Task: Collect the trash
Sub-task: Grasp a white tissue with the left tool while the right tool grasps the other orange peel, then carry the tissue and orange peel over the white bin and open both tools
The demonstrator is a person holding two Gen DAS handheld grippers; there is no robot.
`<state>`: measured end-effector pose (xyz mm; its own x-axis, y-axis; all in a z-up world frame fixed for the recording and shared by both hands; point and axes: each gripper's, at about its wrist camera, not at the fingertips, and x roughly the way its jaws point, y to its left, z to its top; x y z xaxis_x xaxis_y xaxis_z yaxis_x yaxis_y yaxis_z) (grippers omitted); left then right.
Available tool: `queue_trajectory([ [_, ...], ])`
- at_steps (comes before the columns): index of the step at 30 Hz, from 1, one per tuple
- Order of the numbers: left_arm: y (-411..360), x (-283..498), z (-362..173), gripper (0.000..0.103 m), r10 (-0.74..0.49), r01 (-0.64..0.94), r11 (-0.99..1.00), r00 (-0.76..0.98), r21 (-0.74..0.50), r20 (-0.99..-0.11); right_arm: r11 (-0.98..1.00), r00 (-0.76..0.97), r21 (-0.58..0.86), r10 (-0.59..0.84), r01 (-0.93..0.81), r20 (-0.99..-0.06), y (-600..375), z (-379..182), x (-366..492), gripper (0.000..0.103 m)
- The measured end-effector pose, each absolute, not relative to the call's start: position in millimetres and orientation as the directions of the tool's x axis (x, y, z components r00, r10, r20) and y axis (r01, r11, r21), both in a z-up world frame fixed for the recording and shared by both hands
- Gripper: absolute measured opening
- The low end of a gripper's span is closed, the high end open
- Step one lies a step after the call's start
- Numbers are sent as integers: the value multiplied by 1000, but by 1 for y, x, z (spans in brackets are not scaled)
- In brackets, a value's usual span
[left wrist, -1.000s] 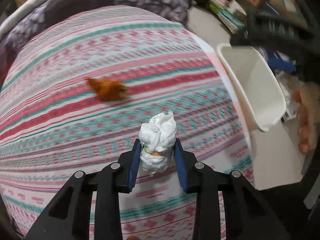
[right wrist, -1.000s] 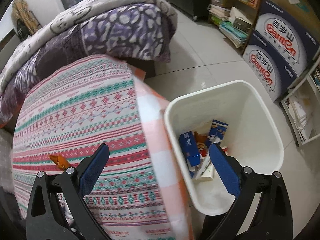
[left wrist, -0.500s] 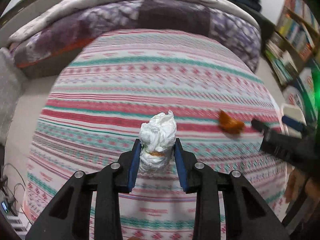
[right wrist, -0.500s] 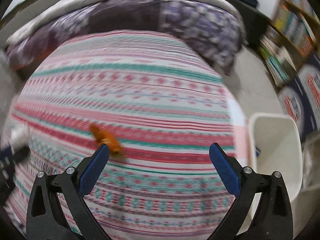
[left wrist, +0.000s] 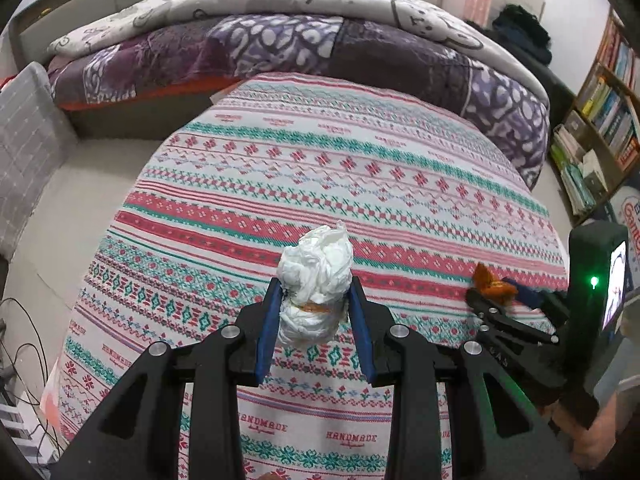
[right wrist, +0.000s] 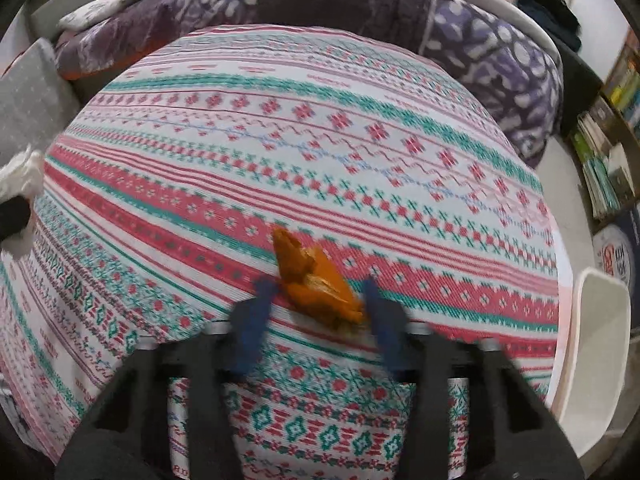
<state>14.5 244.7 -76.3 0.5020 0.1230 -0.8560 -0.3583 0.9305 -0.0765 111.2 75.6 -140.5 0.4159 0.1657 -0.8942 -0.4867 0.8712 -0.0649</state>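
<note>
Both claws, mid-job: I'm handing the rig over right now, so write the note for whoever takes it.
Left claw: shut on the white tissue wad, lifted above the patterned tablecloth.
Right claw: jaws closing around the orange peel, which lies on the cloth between the pads; a firm grip is not yet clear through the blur.
White bin: on the floor off the table's right edge, in the right wrist view.
Done: tissue picked up.
Left: finish the grip on the peel, carry both pieces to the bin and drop them. No other trash shows on the cloth.
</note>
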Motion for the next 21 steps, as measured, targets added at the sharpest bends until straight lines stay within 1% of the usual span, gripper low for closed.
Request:
queue_trajectory([
  [2,248,14,-74,33,131,-371,925,513,-82,-849,860,429,-85,163,-502,-889,83,-140,107,23],
  [5,253,13,-68,33,154,-397,914,531,-84,-833,857,442,-86,174,-509,-880,89,-138,99,22],
  [13,260,5,-40,33,264,-467,882,603,-64,-753,864,529,-44,265,-501,-806,86,-93,76,21],
  [21,257,-2,-19,33,338,-500,865,646,-44,-685,895,605,6,306,-446,-735,69,-57,67,21],
])
